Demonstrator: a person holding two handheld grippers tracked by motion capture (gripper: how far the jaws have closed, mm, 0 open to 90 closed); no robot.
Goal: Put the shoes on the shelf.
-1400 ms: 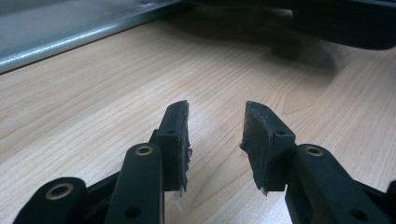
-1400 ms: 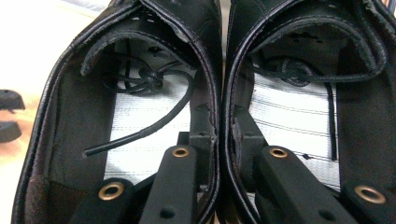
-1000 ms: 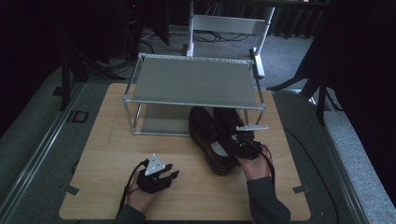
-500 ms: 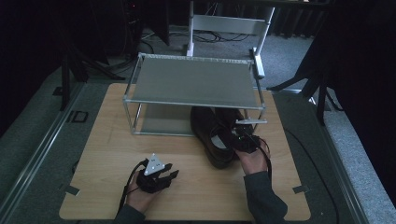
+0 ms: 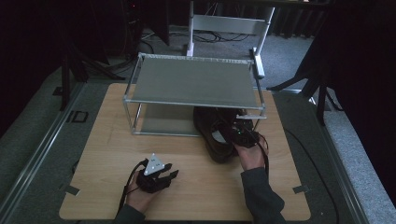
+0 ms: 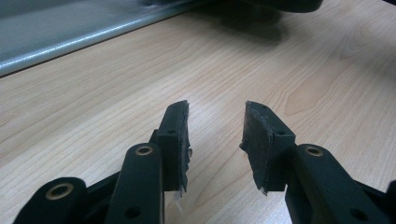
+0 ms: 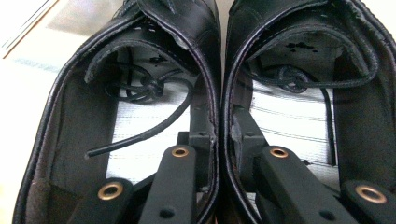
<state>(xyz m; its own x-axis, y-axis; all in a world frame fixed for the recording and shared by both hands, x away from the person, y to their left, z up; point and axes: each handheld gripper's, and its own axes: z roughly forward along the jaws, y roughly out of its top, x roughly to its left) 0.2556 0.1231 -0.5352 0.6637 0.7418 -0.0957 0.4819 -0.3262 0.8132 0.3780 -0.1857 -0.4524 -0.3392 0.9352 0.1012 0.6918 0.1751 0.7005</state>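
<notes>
A pair of black leather lace-up shoes (image 5: 212, 133) stands side by side on the wooden table (image 5: 116, 149), toes under the metal rack (image 5: 194, 81). My right gripper (image 5: 237, 135) is shut on the shoes' two touching inner walls, one jaw inside the left shoe (image 7: 140, 93) and one inside the right shoe (image 7: 299, 88); its tips (image 7: 218, 135) pinch the walls together. My left gripper (image 5: 161, 179) rests on the table near the front edge, open, with only bare wood between its pads (image 6: 217, 135).
The rack has a grey top shelf and a lower shelf (image 6: 56, 28) at table level. A white frame (image 5: 229, 23) stands behind the table. Dark stands and cables lie on the floor around it.
My right hand has pushed the shoes a little farther toward and under the rack. The left gripper has stayed where it was.
</notes>
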